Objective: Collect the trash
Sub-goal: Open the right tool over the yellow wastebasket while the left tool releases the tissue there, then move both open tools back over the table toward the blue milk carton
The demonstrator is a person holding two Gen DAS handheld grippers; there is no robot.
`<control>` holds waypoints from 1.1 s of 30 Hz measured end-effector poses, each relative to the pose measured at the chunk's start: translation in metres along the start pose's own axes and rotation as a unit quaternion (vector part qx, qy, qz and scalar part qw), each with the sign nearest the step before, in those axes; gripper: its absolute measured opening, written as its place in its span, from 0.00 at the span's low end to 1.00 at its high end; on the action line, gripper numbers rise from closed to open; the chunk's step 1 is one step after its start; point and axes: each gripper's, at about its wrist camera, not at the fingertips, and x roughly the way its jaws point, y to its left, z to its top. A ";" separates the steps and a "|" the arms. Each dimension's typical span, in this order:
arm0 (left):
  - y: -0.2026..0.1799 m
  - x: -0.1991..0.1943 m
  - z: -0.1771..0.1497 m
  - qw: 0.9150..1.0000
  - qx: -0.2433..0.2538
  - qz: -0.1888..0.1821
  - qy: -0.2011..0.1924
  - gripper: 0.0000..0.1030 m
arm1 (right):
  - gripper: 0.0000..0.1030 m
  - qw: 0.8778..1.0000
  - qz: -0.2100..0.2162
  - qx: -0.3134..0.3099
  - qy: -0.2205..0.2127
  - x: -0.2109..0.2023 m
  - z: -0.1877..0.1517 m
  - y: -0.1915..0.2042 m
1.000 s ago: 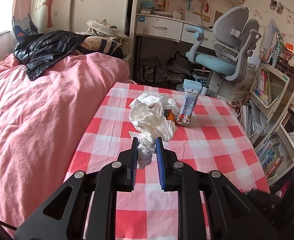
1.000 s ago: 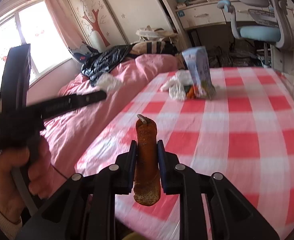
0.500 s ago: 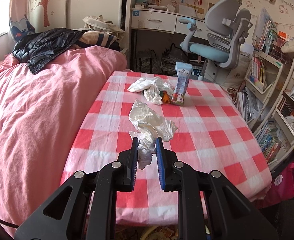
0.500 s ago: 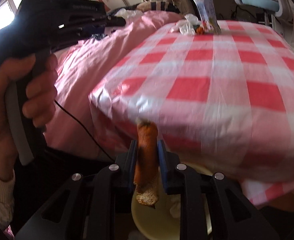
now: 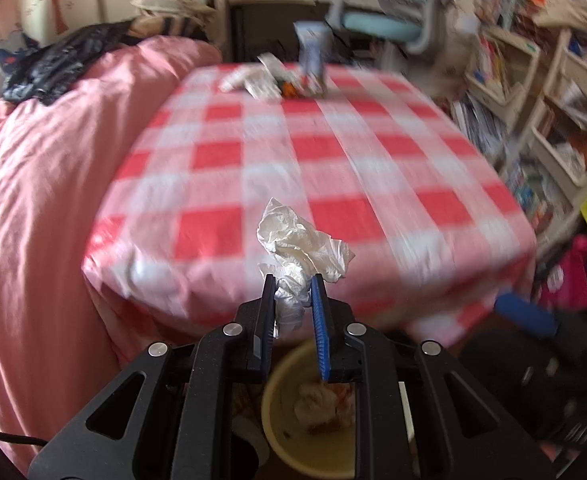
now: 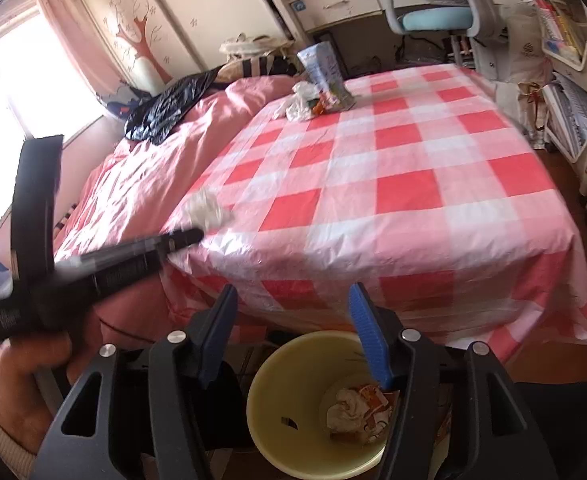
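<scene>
My left gripper (image 5: 292, 286) is shut on a crumpled white plastic wrapper (image 5: 299, 246) and holds it in the air by the table's near edge, above a yellow bin (image 5: 289, 446). My right gripper (image 6: 293, 300) is open and empty above the same yellow bin (image 6: 269, 412), which holds crumpled trash (image 6: 353, 406). The left gripper (image 6: 191, 236) with its wrapper also shows blurred in the right wrist view. More white trash (image 6: 299, 104) and a blue-white carton (image 6: 325, 74) sit at the table's far end.
The table wears a red-and-white checked cloth (image 6: 393, 184). A bed with a pink cover (image 5: 41, 184) lies to the left, with a black bag (image 6: 165, 112) on it. A desk chair (image 6: 437, 16) and bookshelves (image 5: 553, 128) stand behind and to the right.
The right gripper opened and the brown piece it held is gone from its jaws. The left gripper carried the white wrapper back off the table toward the bin.
</scene>
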 end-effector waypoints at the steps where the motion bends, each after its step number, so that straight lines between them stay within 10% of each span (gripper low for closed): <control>1: -0.005 0.002 -0.007 1.000 0.008 -0.006 0.015 0.18 | 0.59 1.000 -0.003 0.002 -0.005 -0.003 0.000 -0.002; 10: -0.013 -0.007 -0.019 1.000 0.014 0.027 0.000 0.65 | 0.66 0.999 -0.021 0.029 -0.020 -0.009 0.002 -0.018; 33: 0.030 -0.019 -0.005 0.993 -0.098 0.045 -0.056 0.76 | 0.71 1.000 -0.028 0.007 0.006 0.005 -0.006 -0.009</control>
